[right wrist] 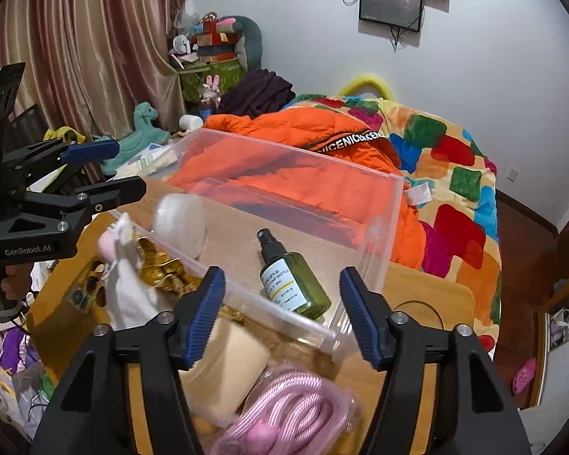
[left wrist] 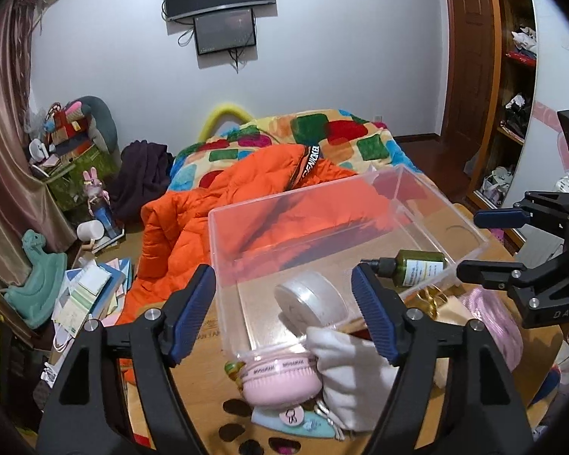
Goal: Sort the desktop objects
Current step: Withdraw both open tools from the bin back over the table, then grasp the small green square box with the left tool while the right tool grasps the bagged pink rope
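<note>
A clear plastic bin (left wrist: 447, 212) (right wrist: 392, 204) stands on the wooden desk. Inside lie a green spray bottle (left wrist: 421, 265) (right wrist: 296, 284) and a round white jar (left wrist: 311, 299) (right wrist: 180, 220). My left gripper (left wrist: 284, 314) is open and empty above the bin's near wall, over the jar. My right gripper (right wrist: 278, 314) is open and empty above the bin's near corner, close to the bottle. Outside the bin lie a pink jar (left wrist: 280, 379), a white pouch (left wrist: 349, 371) (right wrist: 129, 295), gold items (right wrist: 163, 269), a beige block (right wrist: 231, 364) and pink cord (right wrist: 296, 409) (left wrist: 493, 314).
The desk (left wrist: 197, 379) (right wrist: 428, 288) is small and crowded; a mint case (left wrist: 303, 424) lies at its near edge. Behind it is a bed with an orange jacket (left wrist: 216, 204) (right wrist: 322, 174). Books and toys cover the floor at left (left wrist: 87, 288). A shelf (left wrist: 512, 76) stands at right.
</note>
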Motion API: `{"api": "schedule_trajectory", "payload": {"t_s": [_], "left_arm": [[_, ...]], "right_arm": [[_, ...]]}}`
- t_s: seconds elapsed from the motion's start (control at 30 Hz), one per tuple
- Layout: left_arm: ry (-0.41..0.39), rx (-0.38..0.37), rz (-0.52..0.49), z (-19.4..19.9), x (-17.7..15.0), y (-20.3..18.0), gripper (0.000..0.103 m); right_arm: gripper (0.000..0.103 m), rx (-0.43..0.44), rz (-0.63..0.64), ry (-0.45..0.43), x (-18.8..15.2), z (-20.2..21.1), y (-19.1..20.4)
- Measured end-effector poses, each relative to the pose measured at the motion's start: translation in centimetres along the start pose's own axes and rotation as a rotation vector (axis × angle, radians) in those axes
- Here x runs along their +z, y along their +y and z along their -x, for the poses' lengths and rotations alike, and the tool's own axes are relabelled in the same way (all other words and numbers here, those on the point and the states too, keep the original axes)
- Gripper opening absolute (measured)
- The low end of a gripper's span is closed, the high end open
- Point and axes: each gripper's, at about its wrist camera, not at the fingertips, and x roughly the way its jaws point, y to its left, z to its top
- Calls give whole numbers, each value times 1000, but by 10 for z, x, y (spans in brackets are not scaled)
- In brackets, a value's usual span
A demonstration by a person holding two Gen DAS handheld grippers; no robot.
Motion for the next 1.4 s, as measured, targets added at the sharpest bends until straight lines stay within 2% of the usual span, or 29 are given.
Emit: {"api": "schedule_trajectory", "payload": {"t_s": [0.23,0.47,0.73,0.9,1.13,1.4], "left_arm": [[-17,45,-4,22,-17,7,79],[-8,72,37,37,-42,22,82],[43,110,80,40,-84,35,82],[80,118,102,38,-112,33,82],[123,129,116,31,-141,19,82],[151,146,133,22,-152,9,82]], "right_arm": [[67,8,13,-36,-19,30,13],[73,9,14,-52,-41,45,22],[73,22,-9,-62,-71,50,34],[80,-26,-51,-67,-93,49,32],[80,-101,-100,-34,-122,36,22],[80,-53,-191,5,-125,13,7]]}}
